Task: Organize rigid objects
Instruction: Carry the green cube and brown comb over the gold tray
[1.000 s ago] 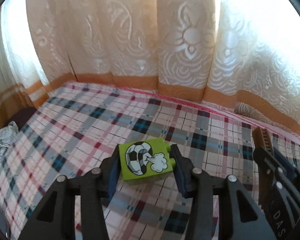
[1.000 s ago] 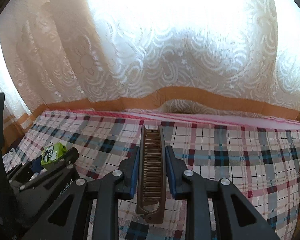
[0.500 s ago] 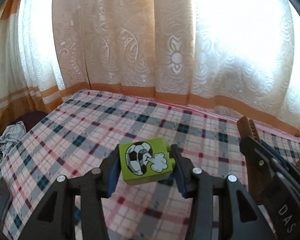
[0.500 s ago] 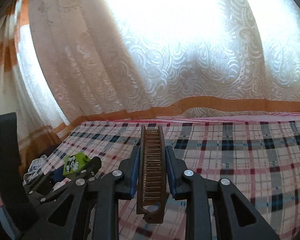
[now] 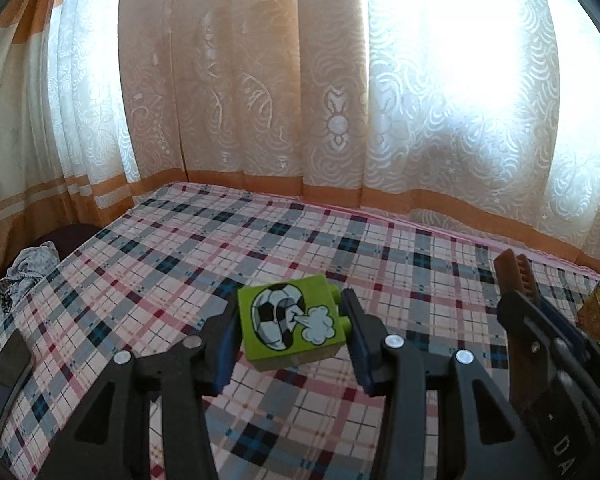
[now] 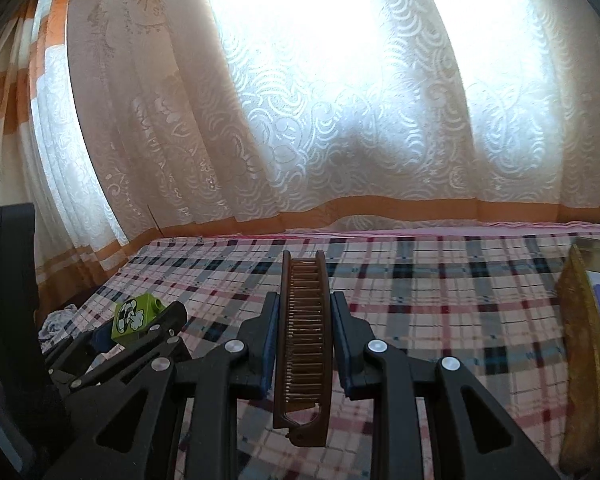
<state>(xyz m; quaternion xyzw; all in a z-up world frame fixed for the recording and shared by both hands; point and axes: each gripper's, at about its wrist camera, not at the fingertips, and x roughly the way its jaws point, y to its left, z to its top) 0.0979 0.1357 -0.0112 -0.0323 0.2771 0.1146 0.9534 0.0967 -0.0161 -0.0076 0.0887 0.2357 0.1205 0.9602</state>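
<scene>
A: What is nearest in the left wrist view?

B: The left hand-held gripper (image 5: 290, 334), at 6 o'clock, clenched on a green toy block (image 5: 290, 322). Its two blue pads press the block's left and right sides. The block's top face shows a printed football with a puff of cloud, and two studs stick out toward the right pad. It is held above the bed (image 5: 180, 264), not resting on it.

A: And the other one?

B: The right hand-held gripper (image 6: 303, 338) sits at 6 o'clock in its own view, grasping a brown folding comb (image 6: 304, 344). The comb stands lengthwise between the pads, teeth up, its hinged end nearest the camera and its tip pointing to 12 o'clock. In the left view the same comb pokes up at 3 o'clock.

A: How do the two stand to each other?

B: Side by side, near each other. From the right view the left one and its block lie at 9 o'clock.

A: Farther out?

B: The bed's plaid sheet spreads across the middle. At 3 o'clock in the right view a yellowish basket rim (image 6: 584, 360) shows, with contents too cut off to name. A crumpled grey cloth (image 5: 18, 276) lies off the bed's edge at 9 o'clock in the left view. Farthest, at 12 o'clock, lace curtains (image 6: 340, 120) with an orange band hang brightly backlit.
</scene>
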